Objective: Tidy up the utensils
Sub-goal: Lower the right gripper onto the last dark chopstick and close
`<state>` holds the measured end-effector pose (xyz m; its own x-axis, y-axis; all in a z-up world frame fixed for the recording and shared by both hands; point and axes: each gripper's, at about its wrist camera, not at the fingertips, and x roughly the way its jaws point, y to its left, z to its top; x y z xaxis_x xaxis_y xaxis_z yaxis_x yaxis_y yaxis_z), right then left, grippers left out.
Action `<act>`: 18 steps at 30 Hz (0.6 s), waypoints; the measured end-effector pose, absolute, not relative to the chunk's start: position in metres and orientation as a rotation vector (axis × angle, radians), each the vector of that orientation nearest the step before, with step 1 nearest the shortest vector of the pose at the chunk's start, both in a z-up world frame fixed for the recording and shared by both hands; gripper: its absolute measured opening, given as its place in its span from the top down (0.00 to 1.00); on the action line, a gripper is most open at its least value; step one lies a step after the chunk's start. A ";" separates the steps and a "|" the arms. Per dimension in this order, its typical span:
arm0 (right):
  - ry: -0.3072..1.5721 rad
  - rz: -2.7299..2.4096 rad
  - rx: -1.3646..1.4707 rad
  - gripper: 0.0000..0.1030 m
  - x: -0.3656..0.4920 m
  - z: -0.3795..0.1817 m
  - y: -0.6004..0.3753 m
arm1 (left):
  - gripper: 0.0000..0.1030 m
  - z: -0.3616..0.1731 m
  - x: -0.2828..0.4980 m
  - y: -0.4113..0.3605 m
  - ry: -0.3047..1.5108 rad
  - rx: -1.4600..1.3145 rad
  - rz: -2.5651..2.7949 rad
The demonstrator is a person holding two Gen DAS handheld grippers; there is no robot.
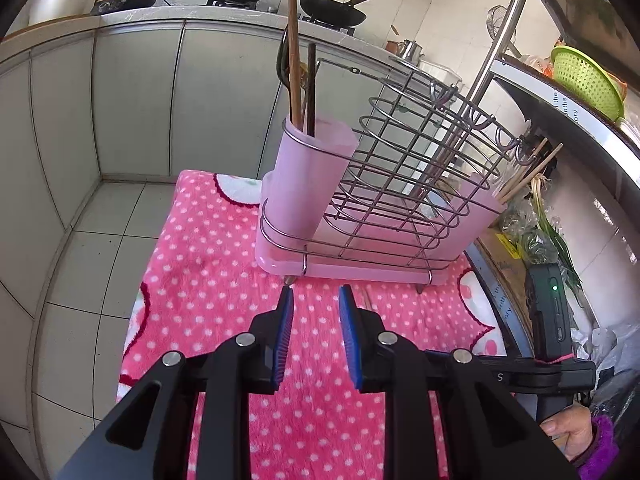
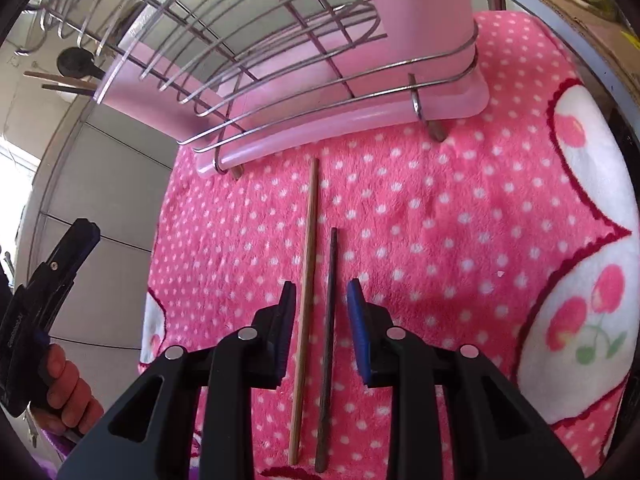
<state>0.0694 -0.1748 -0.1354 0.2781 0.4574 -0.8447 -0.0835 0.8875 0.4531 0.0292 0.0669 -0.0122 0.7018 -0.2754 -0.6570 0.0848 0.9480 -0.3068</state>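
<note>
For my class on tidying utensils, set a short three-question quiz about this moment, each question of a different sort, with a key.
1. True or false: the right tongs are shut on the light wooden chopstick.
2. Which lies beside that chopstick on the pink dotted blanket? A) a dark chopstick B) a fork C) a knife
3. Fill in: the pink cup in the wire utensil rack holds utensils standing ____.

Key
1. False: both sets of tongs, the left tongs too, are open and hold nothing.
2. A
3. upright
</note>
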 end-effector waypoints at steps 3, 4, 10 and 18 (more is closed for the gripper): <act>1.265 0.364 0.331 0.79 0.074 -0.143 -0.168 | 0.78 -0.015 0.029 0.070 0.771 -0.268 -0.201; 1.272 0.362 0.325 0.81 0.075 -0.145 -0.166 | 0.78 -0.016 0.029 0.071 0.774 -0.272 -0.200; 1.279 0.342 0.277 0.82 0.081 -0.154 -0.154 | 0.78 -0.026 0.034 0.078 0.822 -0.316 -0.196; 1.245 0.322 0.218 0.95 0.082 -0.155 -0.146 | 0.78 -0.033 0.038 0.074 0.856 -0.320 -0.199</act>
<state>0.0818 -0.1456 -0.1554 0.2843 0.3555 -0.8904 -0.1209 0.9346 0.3346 0.0381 0.0739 -0.0327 0.6413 -0.2988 -0.7067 0.0440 0.9338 -0.3550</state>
